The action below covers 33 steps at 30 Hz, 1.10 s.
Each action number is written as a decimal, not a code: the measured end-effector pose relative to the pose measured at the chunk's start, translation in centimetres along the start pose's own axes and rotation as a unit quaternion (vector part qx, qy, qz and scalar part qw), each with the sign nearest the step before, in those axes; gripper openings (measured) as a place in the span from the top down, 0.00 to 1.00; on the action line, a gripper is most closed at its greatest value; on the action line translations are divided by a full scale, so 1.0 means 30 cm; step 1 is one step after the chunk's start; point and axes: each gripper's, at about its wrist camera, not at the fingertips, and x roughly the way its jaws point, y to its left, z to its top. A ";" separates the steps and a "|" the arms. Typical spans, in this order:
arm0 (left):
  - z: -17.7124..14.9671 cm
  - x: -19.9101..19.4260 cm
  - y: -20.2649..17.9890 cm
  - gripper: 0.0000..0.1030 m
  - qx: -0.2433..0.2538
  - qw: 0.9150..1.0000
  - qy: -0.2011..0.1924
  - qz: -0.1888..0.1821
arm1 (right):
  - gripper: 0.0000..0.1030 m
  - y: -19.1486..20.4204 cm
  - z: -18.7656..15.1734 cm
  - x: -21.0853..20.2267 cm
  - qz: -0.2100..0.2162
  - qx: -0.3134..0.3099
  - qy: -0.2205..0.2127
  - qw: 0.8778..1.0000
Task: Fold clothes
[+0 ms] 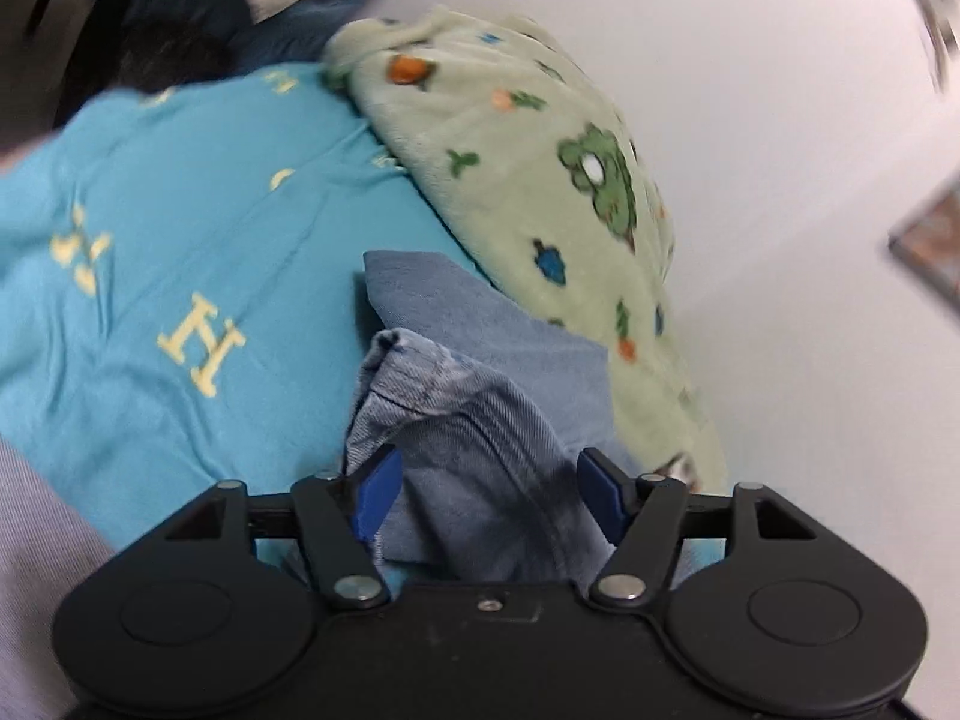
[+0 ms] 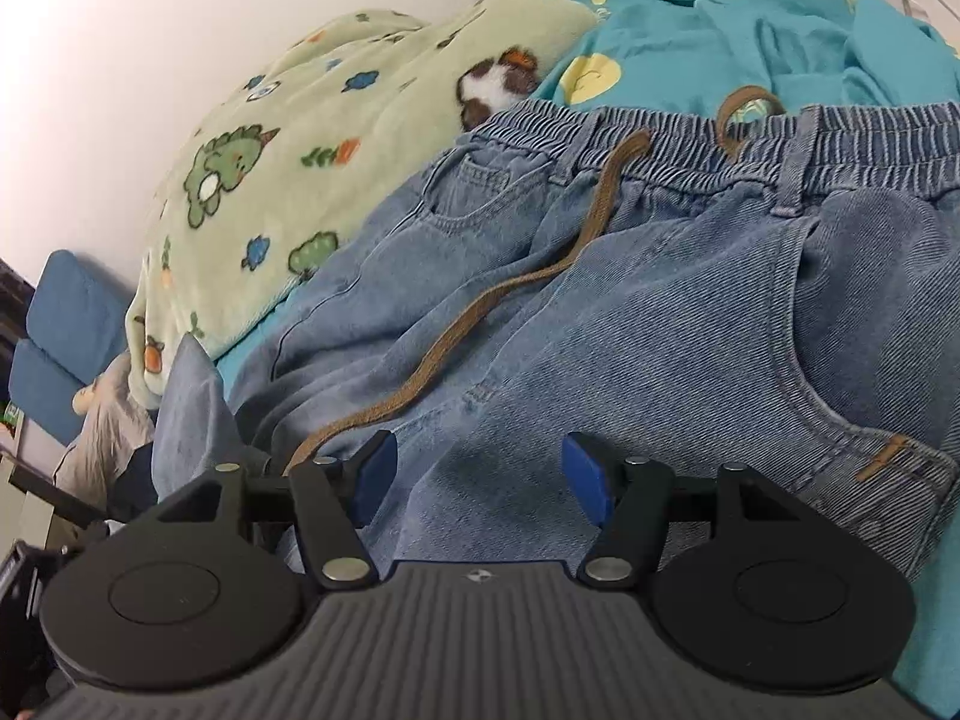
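The left hand-held gripper (image 1: pixel 489 495) stood apart around a bunched jeans leg (image 1: pixel 462 420). The right hand-held gripper (image 2: pixel 480 480) gaped over the jeans (image 2: pixel 660 300) beside a green blanket (image 2: pixel 288 138).

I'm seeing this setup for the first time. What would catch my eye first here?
The blue jeans fill the right wrist view, a brown drawstring trailing across them, the open right claw just above the denim. Beside them lies a pale green dinosaur-print blanket on a turquoise sheet; the left claw straddles a denim fold.
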 end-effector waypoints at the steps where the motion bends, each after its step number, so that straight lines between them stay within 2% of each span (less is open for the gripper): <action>1: 0.007 0.000 0.008 0.40 -0.016 1.000 0.004 -0.003 | 0.37 -0.001 -0.001 0.002 0.000 0.002 0.001 1.000; 5: 0.039 0.020 0.045 0.38 -0.077 0.997 0.024 -0.007 | 0.37 -0.001 -0.007 0.008 0.003 0.005 0.006 1.000; 10: 0.079 0.044 0.090 0.38 -0.152 0.987 0.050 -0.011 | 0.37 0.016 -0.028 0.020 0.008 -0.005 0.019 1.000; 12: 0.090 0.054 0.114 0.48 -0.177 0.982 0.061 -0.009 | 0.37 0.021 -0.034 0.026 0.009 -0.009 0.024 1.000; 14: 0.093 0.064 0.148 0.49 -0.194 0.978 0.072 -0.001 | 0.37 0.025 -0.039 0.032 0.010 -0.012 0.028 0.999; 16: 0.097 0.074 0.182 0.58 -0.212 0.974 0.083 0.007 | 0.37 0.029 -0.044 0.038 0.010 -0.016 0.032 0.999; 17: 0.098 0.080 0.199 0.77 -0.220 0.971 0.088 0.011 | 0.37 0.031 -0.046 0.041 0.010 -0.018 0.034 0.999; 18: 0.103 0.070 0.201 0.91 -0.217 0.972 0.087 0.020 | 0.37 0.034 -0.048 0.044 0.011 -0.019 0.036 0.999; 21: 0.134 0.002 0.172 0.94 -0.194 0.978 0.073 0.035 | 0.37 0.041 -0.056 0.048 0.008 -0.029 0.037 0.999; 25: 0.258 -0.156 0.101 0.96 -0.164 0.986 0.019 0.027 | 0.37 0.050 -0.061 0.050 0.002 -0.043 0.036 0.998; 29: 0.394 -0.360 0.034 0.96 -0.090 0.993 -0.074 0.024 | 0.37 0.060 -0.066 0.050 -0.002 -0.057 0.034 0.998; 32: 0.486 -0.479 0.036 0.96 -0.058 0.989 -0.136 0.022 | 0.38 0.063 -0.070 0.051 -0.007 -0.065 0.033 0.997; 33: 0.515 -0.498 0.054 0.96 -0.054 0.986 -0.153 0.033 | 0.38 0.065 -0.072 0.053 -0.009 -0.069 0.033 0.997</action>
